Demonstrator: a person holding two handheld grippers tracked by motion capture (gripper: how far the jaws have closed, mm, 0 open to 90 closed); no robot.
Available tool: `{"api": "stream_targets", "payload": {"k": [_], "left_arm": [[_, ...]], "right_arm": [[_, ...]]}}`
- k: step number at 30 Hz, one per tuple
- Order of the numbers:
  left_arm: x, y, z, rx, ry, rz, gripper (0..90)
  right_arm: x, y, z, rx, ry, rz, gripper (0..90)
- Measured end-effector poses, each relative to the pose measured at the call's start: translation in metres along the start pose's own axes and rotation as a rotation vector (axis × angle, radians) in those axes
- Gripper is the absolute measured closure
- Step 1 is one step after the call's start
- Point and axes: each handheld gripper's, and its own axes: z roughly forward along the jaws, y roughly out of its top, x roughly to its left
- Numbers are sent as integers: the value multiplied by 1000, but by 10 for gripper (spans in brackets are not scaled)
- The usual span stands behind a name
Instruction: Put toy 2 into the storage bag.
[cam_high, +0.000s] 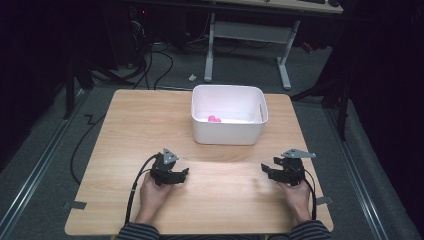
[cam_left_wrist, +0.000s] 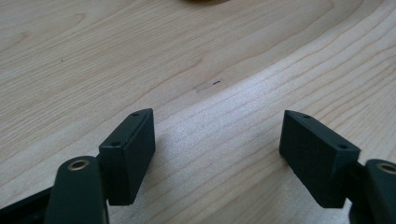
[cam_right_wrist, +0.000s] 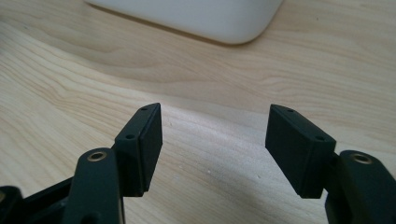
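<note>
Both claws, left claw (cam_high: 184, 172) and right claw (cam_high: 265, 168), gape empty near one white bin (cam_high: 229, 131) holding perhaps two pink bits (cam_high: 214, 119).

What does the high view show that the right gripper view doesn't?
The high view gives the inside of the white bin, with a small pink object on its floor, plus the left gripper and the person's two hands low on the table.

The right gripper view gives a close look at the right gripper: jaws apart, with bare wood between them.

Both show the bin, the wooden table and the right gripper.
</note>
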Motion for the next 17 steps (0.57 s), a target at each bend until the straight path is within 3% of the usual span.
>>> {"api": "stream_targets", "payload": {"k": [5, 11, 17], "left_arm": [[0, 0, 0, 0, 0, 0, 271], [0, 0, 0, 0, 0, 1, 271], [0, 0, 0, 0, 1, 1, 271]], "right_arm": [[1, -10, 16, 12, -43, -2, 362], [7, -21, 31, 35, -87, -51, 356], [8, -22, 32, 26, -83, -50, 331]]}}
